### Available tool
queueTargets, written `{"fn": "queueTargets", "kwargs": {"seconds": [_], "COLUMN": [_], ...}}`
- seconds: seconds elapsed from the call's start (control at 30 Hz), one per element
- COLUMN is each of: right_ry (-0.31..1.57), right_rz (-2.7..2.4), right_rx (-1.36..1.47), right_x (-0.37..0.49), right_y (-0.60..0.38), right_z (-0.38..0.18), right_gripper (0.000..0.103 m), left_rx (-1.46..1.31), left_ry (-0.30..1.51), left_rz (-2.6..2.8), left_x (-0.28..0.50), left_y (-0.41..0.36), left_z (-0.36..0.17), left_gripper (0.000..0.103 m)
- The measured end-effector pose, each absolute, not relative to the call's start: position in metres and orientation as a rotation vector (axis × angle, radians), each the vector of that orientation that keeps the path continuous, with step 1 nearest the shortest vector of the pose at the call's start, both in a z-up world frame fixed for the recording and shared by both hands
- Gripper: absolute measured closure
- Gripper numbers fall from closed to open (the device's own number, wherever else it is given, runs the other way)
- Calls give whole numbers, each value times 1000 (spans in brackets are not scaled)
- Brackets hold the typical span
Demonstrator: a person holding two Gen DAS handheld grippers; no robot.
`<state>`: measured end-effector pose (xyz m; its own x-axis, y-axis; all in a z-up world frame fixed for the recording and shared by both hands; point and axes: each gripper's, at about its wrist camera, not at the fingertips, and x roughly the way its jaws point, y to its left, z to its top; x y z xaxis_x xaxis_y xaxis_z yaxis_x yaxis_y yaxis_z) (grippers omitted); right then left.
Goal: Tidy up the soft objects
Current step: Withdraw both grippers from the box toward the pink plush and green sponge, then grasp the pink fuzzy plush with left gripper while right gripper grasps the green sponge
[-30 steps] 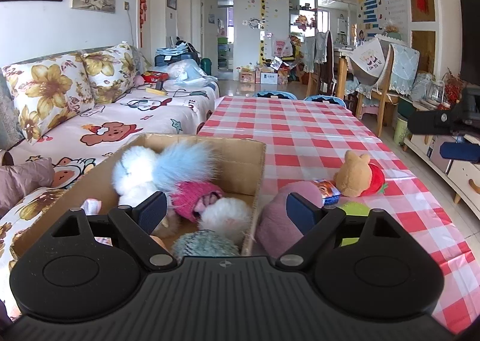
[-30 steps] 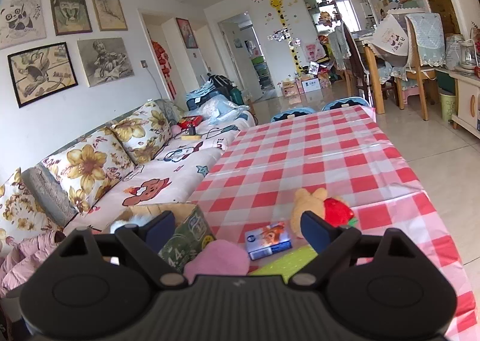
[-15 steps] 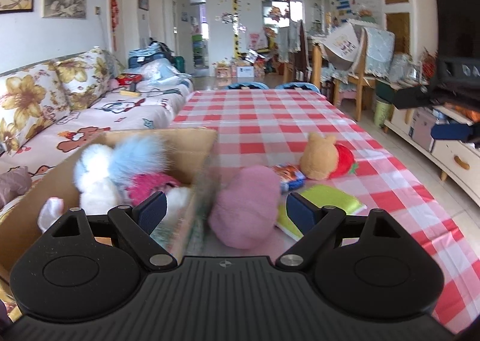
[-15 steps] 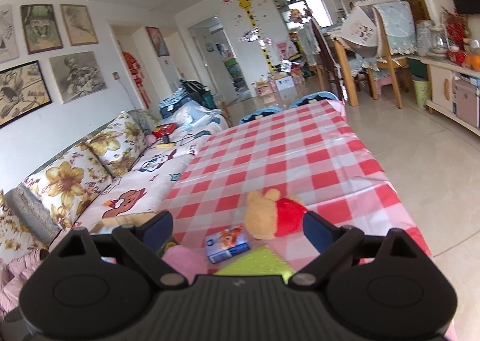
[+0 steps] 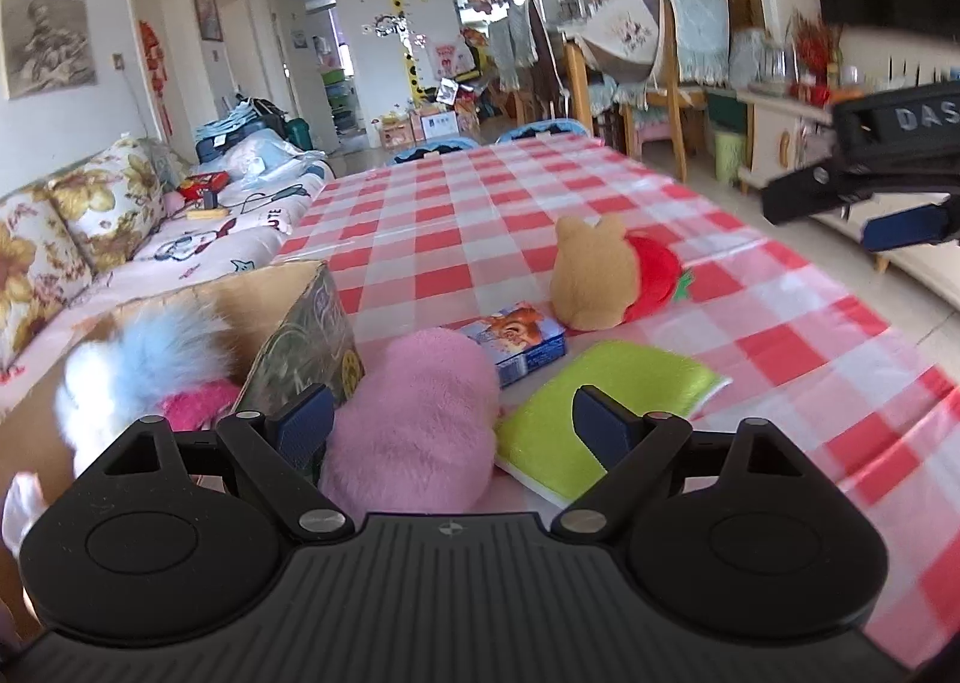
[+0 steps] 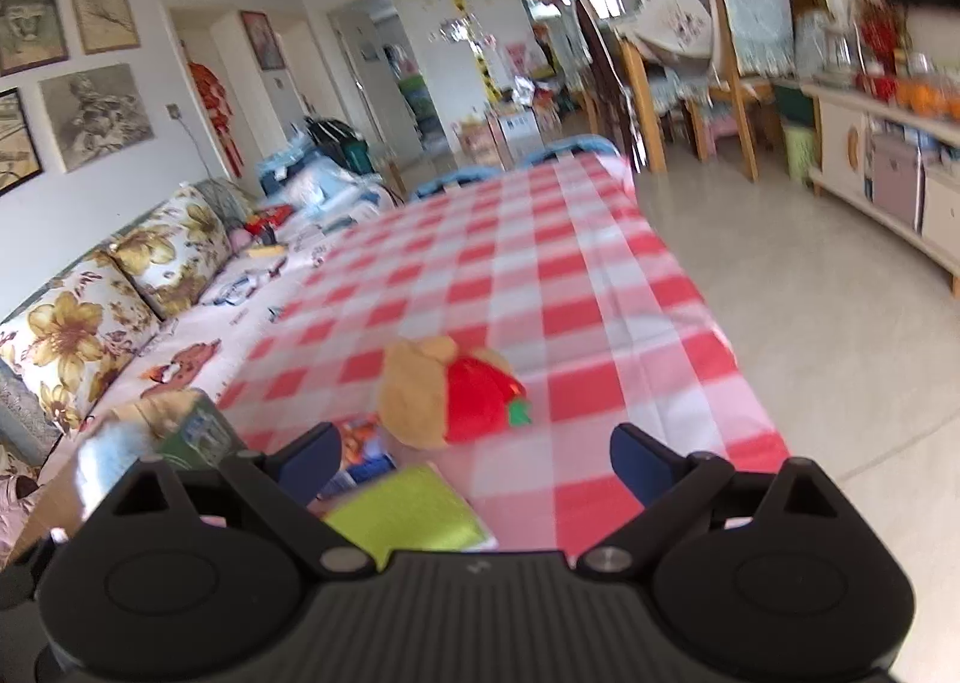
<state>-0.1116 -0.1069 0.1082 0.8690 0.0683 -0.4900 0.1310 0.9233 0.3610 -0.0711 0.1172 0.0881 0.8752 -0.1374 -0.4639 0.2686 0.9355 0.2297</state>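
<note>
Left wrist view: the left tool (image 5: 453,419) has its two blue-padded fingers spread wide and holds nothing. Between them, without touching the pads, sits a fluffy pink plush toy (image 5: 414,425) on the red-and-white checked tabletop (image 5: 480,221). Just right of it lies a flat lime-green sponge cloth with a white edge (image 5: 600,413). Behind the two lies a small blue printed packet (image 5: 516,341), and beyond that a tan plush bear with a red strawberry-like body (image 5: 606,275). To the left stands an open brown cardboard box (image 5: 288,323) holding a pale blue and white fluffy toy (image 5: 144,365) and a bright pink fuzzy one (image 5: 198,404). A floral-cushioned sofa (image 5: 90,227) runs along the left wall. The right tool (image 5: 864,203) hangs at the right edge, above the tabletop.

Right wrist view, somewhat blurred: the right tool (image 6: 474,458) stands wide, its jaws having just been opening, with nothing gripped. The tan bear (image 6: 450,395) lies ahead between the fingers, apart from them. The green cloth (image 6: 414,515) lies close below, the packet (image 6: 360,449) near the left finger. The box (image 6: 186,425) is at the lower left.
</note>
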Motion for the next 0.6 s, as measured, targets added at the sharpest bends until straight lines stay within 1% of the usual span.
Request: {"fn": "queueTargets", "kwargs": {"seconds": [0.13,0.43,0.6], "right_ry": [574,667,686], "right_rz": [-15,5,50], "right_rx": [393,119,106], "right_x": [-100,-77,-68], "right_y": [-105,-73,-69], "right_z": [92,61,50], "right_gripper": [7,7,7], "left_rx": [336,315,287], "left_ry": [467,465,460], "left_rz": [-208,-231,-239], "left_x": [-58,-52,-51], "left_y": [112,113,113], "left_z": [81,78,82], "left_gripper": [0,0,0]}}
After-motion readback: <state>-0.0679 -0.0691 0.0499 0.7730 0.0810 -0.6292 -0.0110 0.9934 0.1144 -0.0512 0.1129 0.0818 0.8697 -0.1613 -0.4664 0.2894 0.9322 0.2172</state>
